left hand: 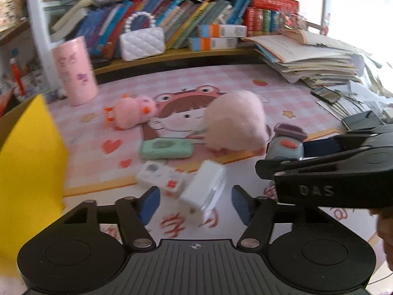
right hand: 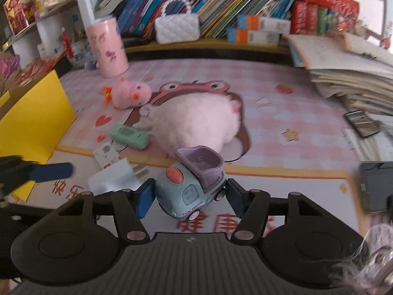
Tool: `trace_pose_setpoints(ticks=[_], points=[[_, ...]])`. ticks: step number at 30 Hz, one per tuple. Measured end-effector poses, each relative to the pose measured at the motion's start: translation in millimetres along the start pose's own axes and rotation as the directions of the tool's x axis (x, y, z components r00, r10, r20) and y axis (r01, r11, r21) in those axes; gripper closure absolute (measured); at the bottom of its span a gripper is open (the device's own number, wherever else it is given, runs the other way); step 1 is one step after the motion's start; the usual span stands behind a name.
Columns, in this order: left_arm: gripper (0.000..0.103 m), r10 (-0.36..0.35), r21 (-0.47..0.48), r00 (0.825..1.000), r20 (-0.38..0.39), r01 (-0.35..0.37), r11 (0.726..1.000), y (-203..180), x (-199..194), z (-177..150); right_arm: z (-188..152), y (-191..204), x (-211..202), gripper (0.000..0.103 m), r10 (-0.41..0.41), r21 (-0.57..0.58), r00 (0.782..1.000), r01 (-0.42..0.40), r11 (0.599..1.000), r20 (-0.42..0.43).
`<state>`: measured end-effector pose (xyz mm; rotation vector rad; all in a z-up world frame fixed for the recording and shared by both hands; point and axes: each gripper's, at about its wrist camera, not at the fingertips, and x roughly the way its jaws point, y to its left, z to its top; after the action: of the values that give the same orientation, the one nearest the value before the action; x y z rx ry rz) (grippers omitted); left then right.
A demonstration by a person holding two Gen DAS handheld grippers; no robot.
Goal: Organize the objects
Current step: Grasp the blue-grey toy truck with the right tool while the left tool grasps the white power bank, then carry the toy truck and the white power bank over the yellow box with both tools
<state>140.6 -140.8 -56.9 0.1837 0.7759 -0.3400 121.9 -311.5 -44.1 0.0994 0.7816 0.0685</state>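
Note:
My left gripper (left hand: 195, 202) is open around a white charger plug (left hand: 203, 191) lying on the pink desk mat (left hand: 270, 93); the pads stand apart from it. My right gripper (right hand: 189, 198) is open around a blue toy truck (right hand: 191, 191) with a purple tipper; the left pad touches it, the right pad sits just off its wheel. The truck also shows in the left wrist view (left hand: 286, 145). A fluffy pink plush (left hand: 235, 123), a small pink chick plush (left hand: 133, 111), a green case (left hand: 167, 148) and a white card (left hand: 159, 175) lie on the mat.
A yellow box (left hand: 27, 162) stands at the left. A pink cylinder (left hand: 75, 71) stands at the back left. A shelf holds books and a white quilted purse (left hand: 142, 41). A paper stack (left hand: 312, 59) and a phone (right hand: 362, 121) lie at the right.

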Motion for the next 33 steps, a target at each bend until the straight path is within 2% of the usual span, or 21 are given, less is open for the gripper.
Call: trace_pose_setpoints(ticks=[4,9,14,21,25,33], points=[[0.064,-0.02,0.056,1.0,-0.01,0.021,0.998,-12.6,19.6,6.3,0.5,-7.8,-14.7,0.043,-0.018,0.029,1.0,0.018,0.999,0.018],[0.078,-0.031,0.073,0.998,-0.063,0.035,0.997,-14.1,39.3,5.0,-3.3,-6.9,-29.1,0.043,-0.027,0.019,0.999,0.026,0.999,0.034],[0.079,-0.066,-0.019,0.996,-0.053,0.065,0.998,0.9,27.5,-0.6,-5.8,-2.8,-36.4,0.043,-0.039,0.012,0.998,0.039,0.999,0.042],[0.079,-0.061,-0.123,0.998,0.027,0.064,0.99,33.4,-33.9,-10.9,-9.9,18.4,-46.8,0.043,-0.04,0.018,0.998,0.039,0.999,0.053],[0.079,-0.033,-0.153,0.997,0.071,0.044,0.987,56.7,-70.3,-26.6,-12.7,45.2,-53.7,0.043,-0.027,-0.007,0.998,0.028,1.0,0.063],[0.078,0.011,-0.207,0.998,0.069,0.004,0.978,103.6,-120.4,-72.2,-22.7,120.7,-63.8,0.043,0.035,-0.092,0.997,-0.029,0.995,0.065]])
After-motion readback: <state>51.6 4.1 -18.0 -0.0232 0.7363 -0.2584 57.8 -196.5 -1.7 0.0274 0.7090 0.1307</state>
